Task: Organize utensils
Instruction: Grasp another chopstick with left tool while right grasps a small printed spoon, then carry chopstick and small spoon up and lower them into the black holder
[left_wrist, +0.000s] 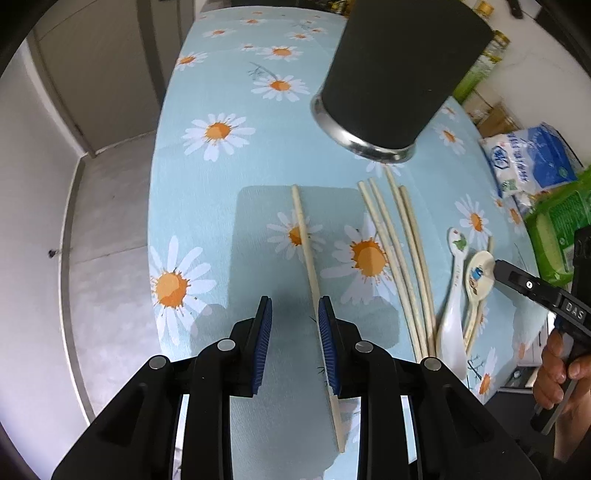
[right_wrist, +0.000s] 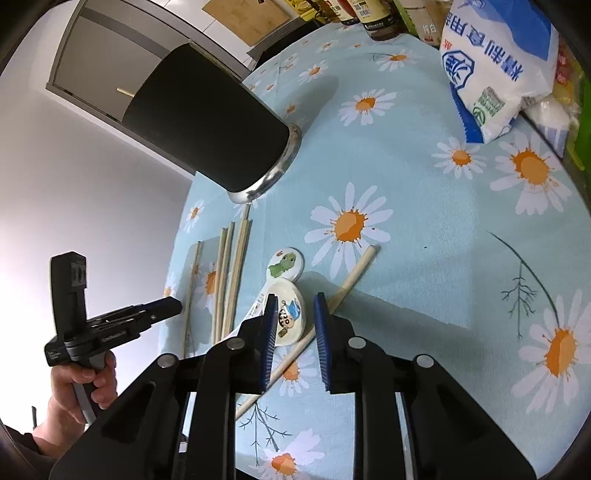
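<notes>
A tall black utensil holder with a metal base stands on the daisy tablecloth; it also shows in the right wrist view. Several pale chopsticks lie in front of it. One lone chopstick lies beside the right finger of my open, empty left gripper. Two ceramic spoons lie to the right. My right gripper is open above the cartoon spoon and another chopstick. A dinosaur spoon lies beside it.
A white and blue bag and bottles stand at the table's far edge. Green packages sit at the right. The table's left edge drops to a grey floor.
</notes>
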